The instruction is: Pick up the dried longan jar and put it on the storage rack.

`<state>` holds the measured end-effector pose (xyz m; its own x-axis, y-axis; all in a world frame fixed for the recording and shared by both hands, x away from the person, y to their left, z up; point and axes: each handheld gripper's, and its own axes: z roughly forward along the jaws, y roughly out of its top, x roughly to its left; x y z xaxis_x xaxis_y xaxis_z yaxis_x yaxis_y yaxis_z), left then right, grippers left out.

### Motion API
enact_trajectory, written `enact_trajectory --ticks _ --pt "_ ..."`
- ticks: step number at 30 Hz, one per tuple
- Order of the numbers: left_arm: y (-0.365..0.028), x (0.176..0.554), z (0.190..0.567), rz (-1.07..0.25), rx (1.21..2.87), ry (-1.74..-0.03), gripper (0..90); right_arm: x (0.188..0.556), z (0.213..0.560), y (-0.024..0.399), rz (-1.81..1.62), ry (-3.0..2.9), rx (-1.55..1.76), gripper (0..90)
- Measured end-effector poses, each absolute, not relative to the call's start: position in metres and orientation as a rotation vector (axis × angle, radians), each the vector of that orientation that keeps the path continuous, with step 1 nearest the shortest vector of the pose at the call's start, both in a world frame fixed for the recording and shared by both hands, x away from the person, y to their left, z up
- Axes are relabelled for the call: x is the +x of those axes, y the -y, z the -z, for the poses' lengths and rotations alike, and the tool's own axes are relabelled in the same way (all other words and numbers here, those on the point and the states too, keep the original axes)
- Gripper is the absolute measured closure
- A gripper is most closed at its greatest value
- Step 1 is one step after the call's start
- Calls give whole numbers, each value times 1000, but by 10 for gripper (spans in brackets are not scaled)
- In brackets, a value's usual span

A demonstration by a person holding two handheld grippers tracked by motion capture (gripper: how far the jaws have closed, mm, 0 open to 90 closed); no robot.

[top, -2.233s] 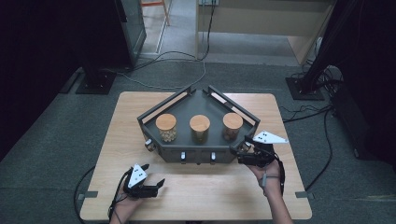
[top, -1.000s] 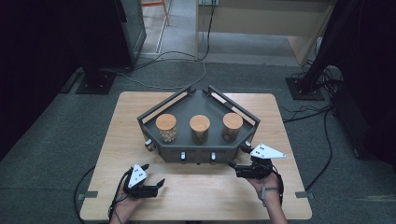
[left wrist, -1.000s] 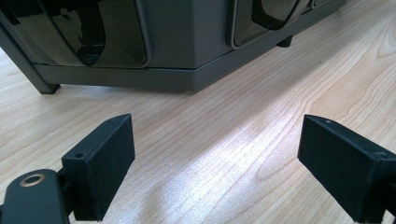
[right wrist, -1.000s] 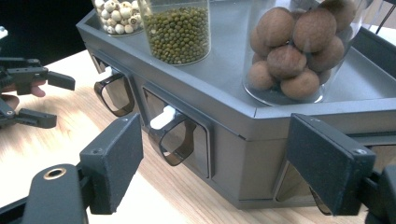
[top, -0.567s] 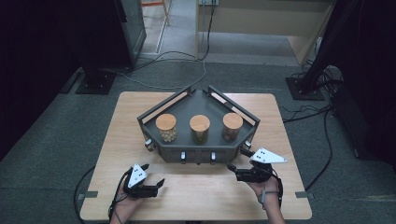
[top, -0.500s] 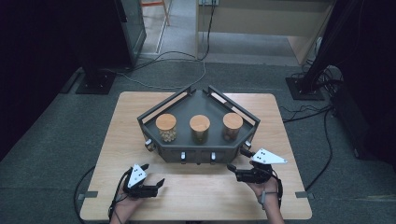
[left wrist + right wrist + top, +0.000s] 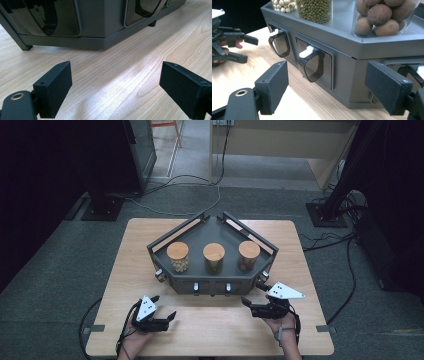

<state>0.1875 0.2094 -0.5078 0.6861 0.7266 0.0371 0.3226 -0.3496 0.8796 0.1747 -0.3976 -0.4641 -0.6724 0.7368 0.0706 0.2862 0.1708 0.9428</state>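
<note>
A dark grey angular stand (image 7: 215,282) sits mid-table and carries three wooden-lidded jars: white beans (image 7: 178,256), green beans (image 7: 214,257) and brown balls (image 7: 248,255). My right gripper (image 7: 247,306) hovers low by the stand's front right, open, with nothing between its jaws. In the right gripper view (image 7: 327,85) it faces the stand's front wall (image 7: 347,72) and a smoky spout with a white lever (image 7: 312,65). My left gripper (image 7: 165,307) rests near the front left of the table, open and empty. In its own view (image 7: 115,85) it looks at bare wood below the stand (image 7: 100,22).
A second smoky spout (image 7: 279,42) sits further along the stand's front. The left gripper (image 7: 248,48) appears far off in the right gripper view. Cables lie on the floor (image 7: 190,190) behind the table. Bare wood (image 7: 215,330) stretches between the two hands.
My right gripper has come away from the stand's right corner, sinking toward the table and its front edge. The left gripper has stayed put.
</note>
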Motion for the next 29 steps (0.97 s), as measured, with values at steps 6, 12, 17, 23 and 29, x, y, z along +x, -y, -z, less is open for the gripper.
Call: enact_trajectory --ticks 6,12,17,23,29 --pt "-210 188 508 -533 1943 -814 108 174 470 398 -1511 -2048 957 190" --pt "-211 188 508 -532 1938 -811 108 173 479 399 -1529 -2048 930 190" --pt "-211 188 509 -531 1938 -807 108 174 481 397 -1516 -2058 947 190" --pt "-212 188 509 -529 1934 -807 108 175 484 398 -1523 -2062 958 190" --pt "-212 188 509 -527 1934 -808 108 175 487 399 -1536 -2058 960 190"
